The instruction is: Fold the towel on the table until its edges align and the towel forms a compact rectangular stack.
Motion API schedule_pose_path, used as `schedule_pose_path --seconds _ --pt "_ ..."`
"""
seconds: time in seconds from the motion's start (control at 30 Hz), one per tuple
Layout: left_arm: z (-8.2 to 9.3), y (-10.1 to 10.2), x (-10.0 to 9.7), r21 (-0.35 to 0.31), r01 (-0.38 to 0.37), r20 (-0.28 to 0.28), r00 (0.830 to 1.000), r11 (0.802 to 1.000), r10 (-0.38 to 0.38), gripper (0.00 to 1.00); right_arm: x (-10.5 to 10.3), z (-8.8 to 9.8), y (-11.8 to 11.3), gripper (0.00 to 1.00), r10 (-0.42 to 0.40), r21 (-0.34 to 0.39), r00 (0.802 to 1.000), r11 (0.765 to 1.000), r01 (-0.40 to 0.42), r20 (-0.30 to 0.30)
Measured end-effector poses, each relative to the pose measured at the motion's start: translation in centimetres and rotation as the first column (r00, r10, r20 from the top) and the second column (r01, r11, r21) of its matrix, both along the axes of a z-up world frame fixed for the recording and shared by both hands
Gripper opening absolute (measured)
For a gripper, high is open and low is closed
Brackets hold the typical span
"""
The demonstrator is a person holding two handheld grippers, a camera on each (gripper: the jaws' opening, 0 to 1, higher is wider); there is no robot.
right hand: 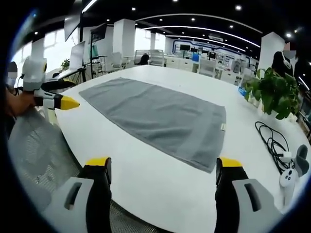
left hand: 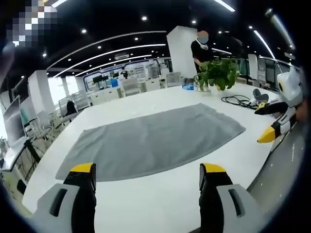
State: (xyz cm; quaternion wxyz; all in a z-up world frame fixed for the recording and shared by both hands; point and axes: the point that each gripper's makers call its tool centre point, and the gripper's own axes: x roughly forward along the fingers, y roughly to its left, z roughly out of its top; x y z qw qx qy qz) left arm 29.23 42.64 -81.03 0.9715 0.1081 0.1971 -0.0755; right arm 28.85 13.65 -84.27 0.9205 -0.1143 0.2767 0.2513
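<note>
Grey towel [left hand: 153, 141] flat, unfolded, bare white table [left hand: 160, 204] along every edge, left gripper [left hand: 148, 175] and right gripper [right hand: 165, 167] jaws spread, holding nothing, black cable [right hand: 272, 141] beside potted plant [right hand: 274, 94].

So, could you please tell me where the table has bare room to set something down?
The white table is bare between the gray towel and its near edge, and beyond the towel's far edge. It is crowded past the towel's short end, by the black cable and potted plant.
</note>
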Motion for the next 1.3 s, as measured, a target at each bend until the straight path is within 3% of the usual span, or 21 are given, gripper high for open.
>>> schedule_pose_path --seconds 0.43,0.83,0.93,1.03,1.13,1.2,1.23,1.3 --pt "0.9 -0.3 0.0 -0.044 0.006 0.041 0.999 0.999 -0.004 0.9 -0.3 -0.9 0.0 0.89 0.011 -0.023 0.999 1.0 -0.012 -0.042" --pt "1.0 -1.6 -0.2 -0.13 0.044 -0.008 0.999 0.991 -0.046 0.92 0.0 -0.1 -0.6 0.87 -0.019 0.001 0.999 1.0 0.019 -0.031" --pt "1.6 -1.9 0.0 -0.141 0.068 -0.004 0.998 0.988 -0.07 0.91 0.2 0.1 -0.8 0.86 -0.02 0.013 0.999 1.0 0.02 -0.028" --pt "2.7 -1.8 1.1 -0.134 0.114 0.019 0.993 0.984 -0.113 0.9 0.1 0.2 -0.5 0.87 0.0 0.03 0.999 1.0 0.001 -0.043" --pt "2.8 -1.9 2.0 -0.13 0.128 -0.007 0.992 0.983 -0.13 0.89 0.2 0.5 -0.7 0.85 0.011 0.037 0.999 0.999 -0.01 -0.047" --pt "3.2 -2.6 2.5 -0.114 0.167 -0.003 0.986 0.979 -0.169 0.89 0.4 0.9 -1.1 0.84 0.019 0.047 0.999 0.999 -0.017 -0.046" --pt "3.3 -3.0 2.8 -0.074 0.197 0.004 0.98 0.978 -0.197 0.88 0.7 1.1 -1.4 0.84 0.03 0.046 0.999 0.999 -0.028 -0.044" --pt "3.3 -3.8 3.1 -0.08 0.211 -0.003 0.977 0.974 -0.212 0.88 1.2 1.4 -2.2 0.83 0.044 0.033 0.998 0.999 -0.042 -0.037"
